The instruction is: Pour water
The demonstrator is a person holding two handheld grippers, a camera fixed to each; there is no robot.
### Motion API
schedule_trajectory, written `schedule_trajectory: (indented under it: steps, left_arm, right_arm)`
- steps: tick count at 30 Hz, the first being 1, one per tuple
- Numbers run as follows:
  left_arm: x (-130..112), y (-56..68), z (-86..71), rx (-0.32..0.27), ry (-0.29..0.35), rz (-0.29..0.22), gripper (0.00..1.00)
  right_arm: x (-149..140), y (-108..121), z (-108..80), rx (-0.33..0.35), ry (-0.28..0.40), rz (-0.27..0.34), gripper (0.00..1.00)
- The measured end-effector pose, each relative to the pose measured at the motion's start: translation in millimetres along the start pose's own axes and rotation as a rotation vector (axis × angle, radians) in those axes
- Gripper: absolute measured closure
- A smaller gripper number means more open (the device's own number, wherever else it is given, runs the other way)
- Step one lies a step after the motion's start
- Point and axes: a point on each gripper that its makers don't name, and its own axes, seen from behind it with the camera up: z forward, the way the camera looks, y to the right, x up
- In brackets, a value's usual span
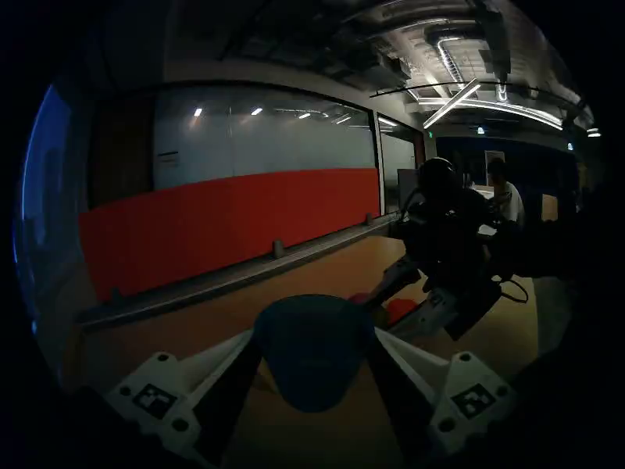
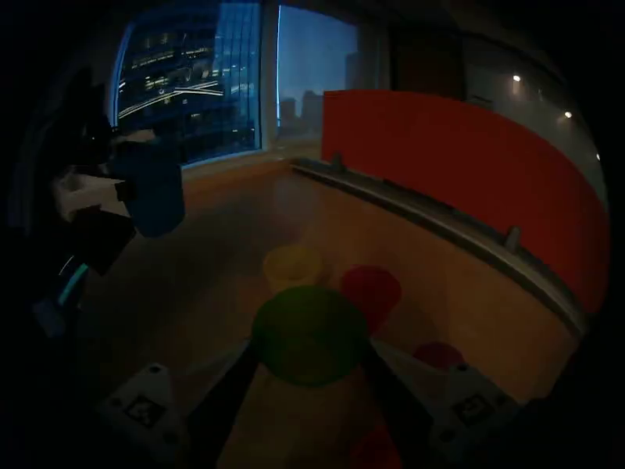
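- The wooden table (image 2: 234, 234) runs wide and bare ahead of me, with a red wall panel (image 2: 469, 164) along its far edge.
- My left gripper (image 1: 312, 344) has its fingers closed on a blue cup (image 1: 312, 379), one finger pressing each side. The cup's mouth faces the camera and its long axis looks roughly upright. The light is too dim for me to see any water in it.
- My right gripper (image 2: 310, 356) grips a green cup (image 2: 310, 328) the same way, low over the table and close in front of me.
- The relation that matters: in the right gripper view the blue cup sits up and to the left of the green one, raised and well apart from it. In the left gripper view my right hand lies ahead and to the right, lower down. I judge one rim must come over the other before any tilting. The left hand is the higher one, so it seems the likelier pourer.
- Just beyond the green cup stand a yellow cup (image 2: 291, 266) and a red cup (image 2: 373, 291), close together. A darker cup (image 2: 437, 353) sits beside my right finger.
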Motion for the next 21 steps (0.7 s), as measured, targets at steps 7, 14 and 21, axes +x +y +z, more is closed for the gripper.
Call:
schedule_trajectory:
  steps: [7,14,21]
  left_arm:
    - [5,3.7,3.2,-0.002,0.009,-0.009,0.14]
    - [9,6.9,8.0,-0.004,0.013,-0.014,0.14]
    - [14,12.4,12.6,-0.013,0.018,-0.017,0.14]
  right_arm:
    - [13,-3,-22.9,0.013,0.074,-0.008,0.00]
    - [26,-6,-44.6,0.017,0.150,-0.033,0.00]
    - [39,-10,-61.7,0.015,0.227,-0.047,0.00]
